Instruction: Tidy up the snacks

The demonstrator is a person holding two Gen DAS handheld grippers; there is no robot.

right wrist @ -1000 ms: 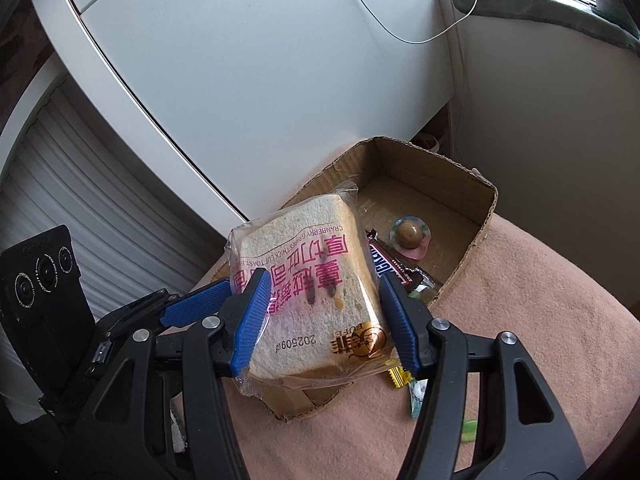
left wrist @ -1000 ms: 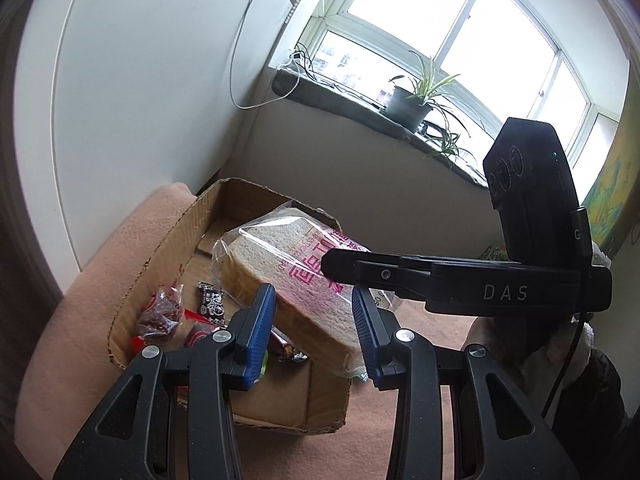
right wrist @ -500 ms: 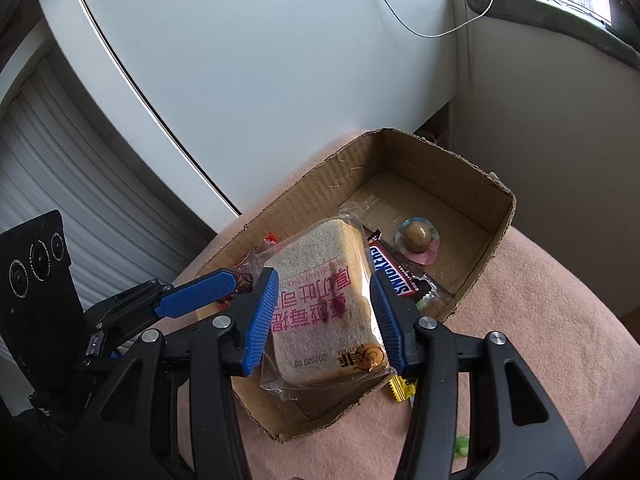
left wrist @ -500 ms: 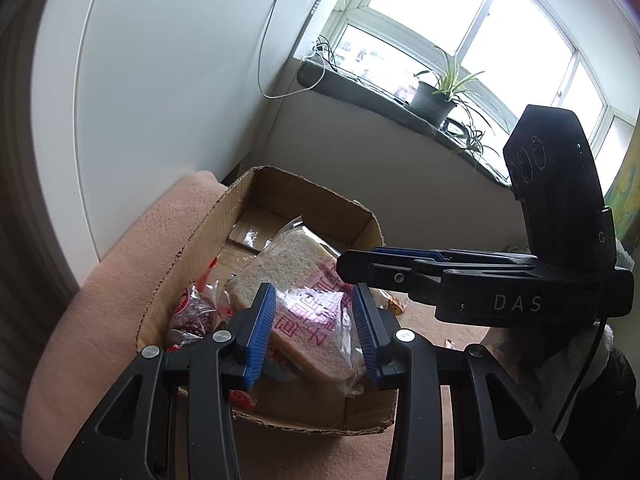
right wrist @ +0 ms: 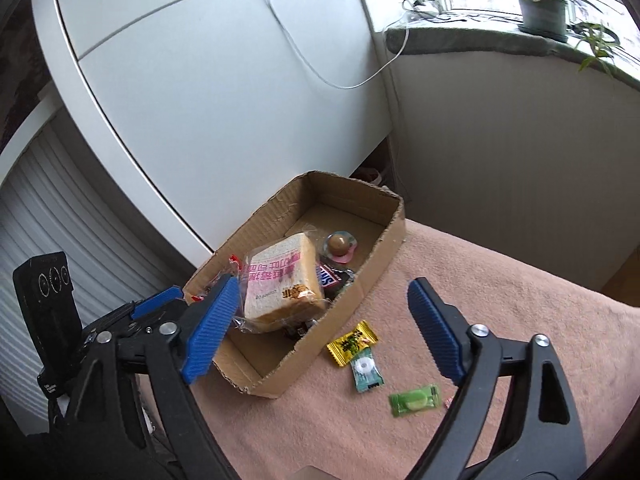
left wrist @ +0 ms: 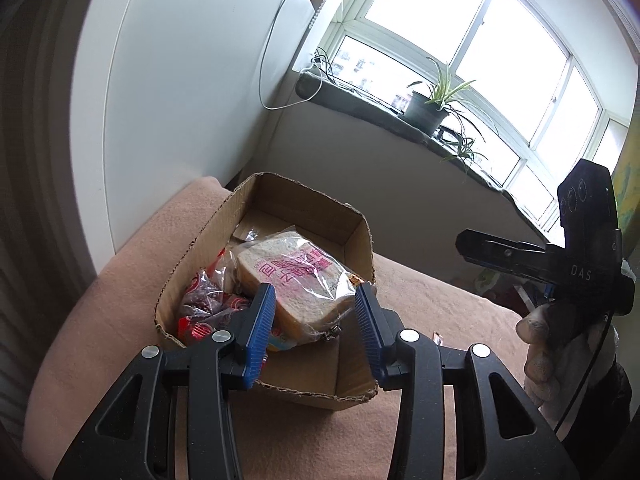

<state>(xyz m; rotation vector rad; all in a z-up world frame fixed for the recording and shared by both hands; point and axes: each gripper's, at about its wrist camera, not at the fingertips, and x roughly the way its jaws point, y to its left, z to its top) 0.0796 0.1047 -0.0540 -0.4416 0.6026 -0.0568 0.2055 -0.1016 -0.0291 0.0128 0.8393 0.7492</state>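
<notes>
A bagged slice of bread [right wrist: 280, 280] with pink print lies tilted inside the cardboard box [right wrist: 344, 312], on top of other snacks. My right gripper [right wrist: 324, 328] hangs above the box's near corner. Its jaws are opening wide, with nothing between them and clear of the bread. In the left wrist view the bread [left wrist: 292, 276] rests beside a red packet [left wrist: 204, 300] in the box [left wrist: 264, 384]. My left gripper [left wrist: 314, 328] is at the box's near wall, jaws opening slightly and holding nothing. A hand [left wrist: 540, 340] holds the right gripper [left wrist: 520, 256] off to the right.
A chocolate bar [right wrist: 330, 276] and a round candy in pink wrap [right wrist: 338, 245] also lie in the box. A yellow packet [right wrist: 352, 342], a teal candy [right wrist: 366, 370] and a green candy [right wrist: 416, 399] lie on the pink blanket [right wrist: 480, 280]. A white cabinet and a windowsill with a plant stand behind.
The right gripper lowered the bread into the box, let it go, opened wide and drew back to the right. The left gripper now views the box from slightly farther back.
</notes>
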